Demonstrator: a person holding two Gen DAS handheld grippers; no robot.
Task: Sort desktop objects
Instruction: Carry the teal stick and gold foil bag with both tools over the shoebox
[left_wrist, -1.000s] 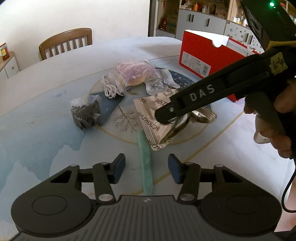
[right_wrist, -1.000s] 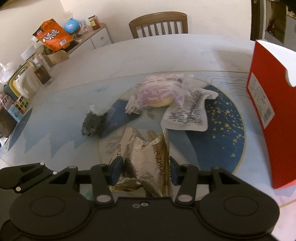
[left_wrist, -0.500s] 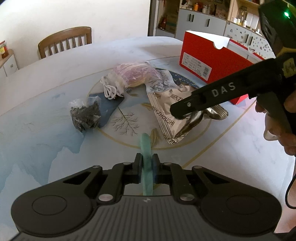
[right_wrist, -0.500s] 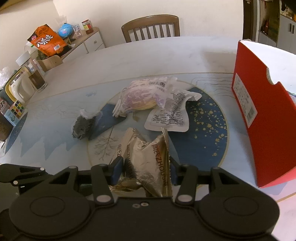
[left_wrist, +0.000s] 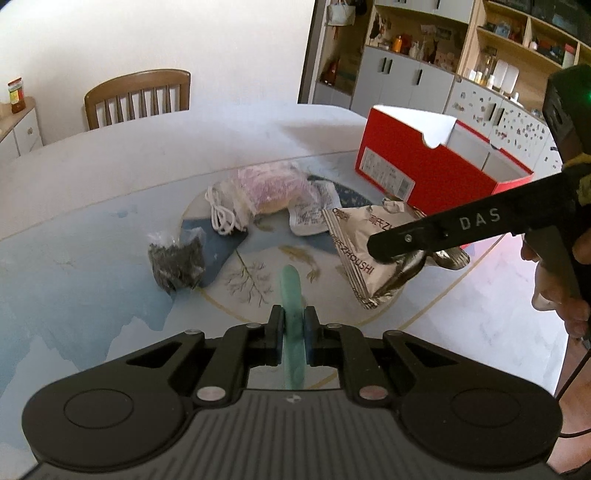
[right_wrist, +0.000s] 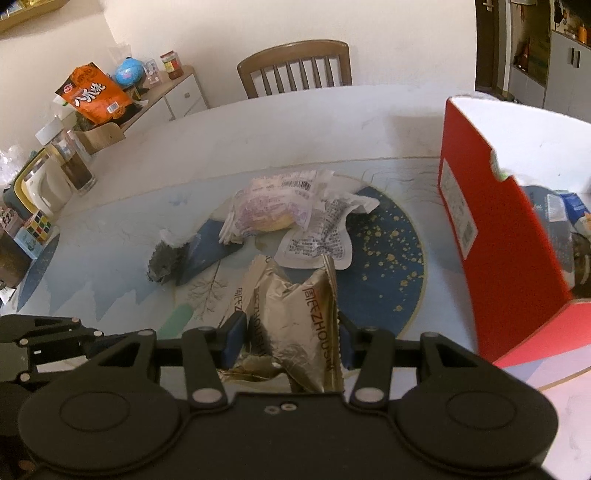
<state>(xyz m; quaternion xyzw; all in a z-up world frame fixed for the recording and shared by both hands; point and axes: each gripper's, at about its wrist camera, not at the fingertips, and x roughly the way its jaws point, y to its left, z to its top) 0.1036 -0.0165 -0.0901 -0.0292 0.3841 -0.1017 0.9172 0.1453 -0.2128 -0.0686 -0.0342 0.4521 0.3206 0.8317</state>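
My left gripper is shut on a thin pale-green strip and holds it just above the table. My right gripper is shut on a gold snack bag, lifted off the table; it also shows in the left wrist view. On the table lie a pink-wrapped bun, a white cord, a white sachet and a small bag of dark bits. An open red box stands at the right, with several items inside.
A wooden chair stands behind the table's far edge. A side cabinet at the left holds an orange bag, jars and a kettle. Shelves and cupboards fill the back right.
My left gripper has closed on the green strip and lifted it. My right gripper has raised the gold bag and carried it toward the red box.
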